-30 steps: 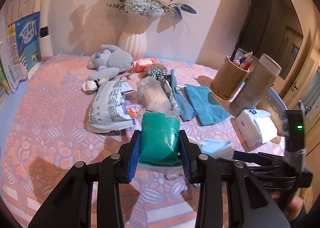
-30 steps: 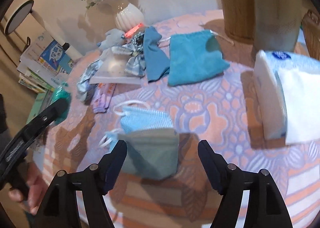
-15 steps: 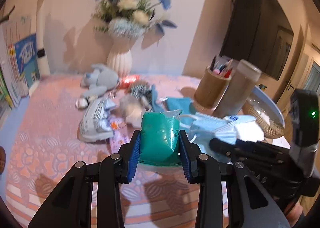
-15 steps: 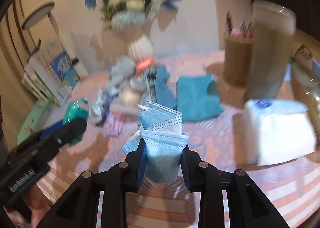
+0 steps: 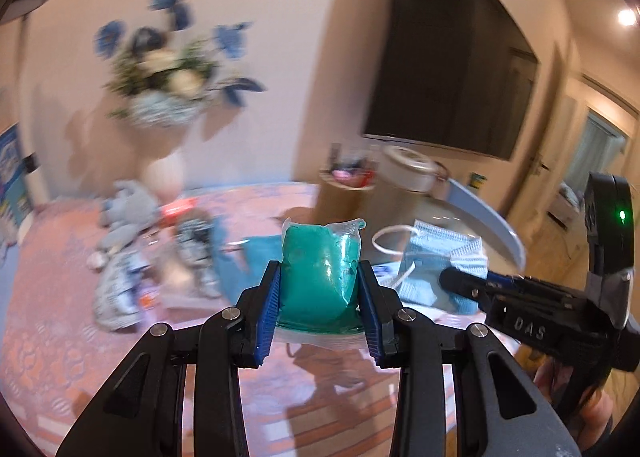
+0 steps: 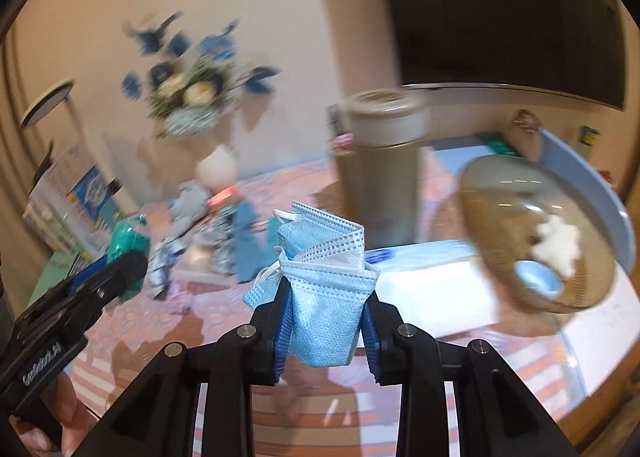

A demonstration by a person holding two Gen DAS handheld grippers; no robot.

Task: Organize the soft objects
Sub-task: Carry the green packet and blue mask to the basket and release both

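My left gripper [image 5: 320, 285] is shut on a teal soft pack in clear wrap [image 5: 316, 253] and holds it upright above the pink patterned tablecloth [image 5: 60, 317]. My right gripper [image 6: 326, 297] is shut on a bunch of light blue face masks [image 6: 320, 241], lifted off the table, with an ear loop hanging to the left. In the left wrist view the right gripper [image 5: 456, 281] and its masks [image 5: 436, 257] hang just to the right of the pack. The right wrist view shows the left gripper [image 6: 128, 269] with the teal pack [image 6: 128, 237] at the far left.
A round woven basket [image 6: 500, 217] at the right holds something white and something blue. A beige flask [image 6: 384, 169] and a white tissue pack [image 6: 432, 285] stand behind the masks. A flower vase [image 5: 168, 173], a grey plush toy [image 5: 128, 213], packets and a teal pouch [image 5: 248, 265] lie farther back.
The right gripper shut on the face masks that lay on the table and lifted them. Both grippers have risen and swung to the right, the left still holding the teal pack.
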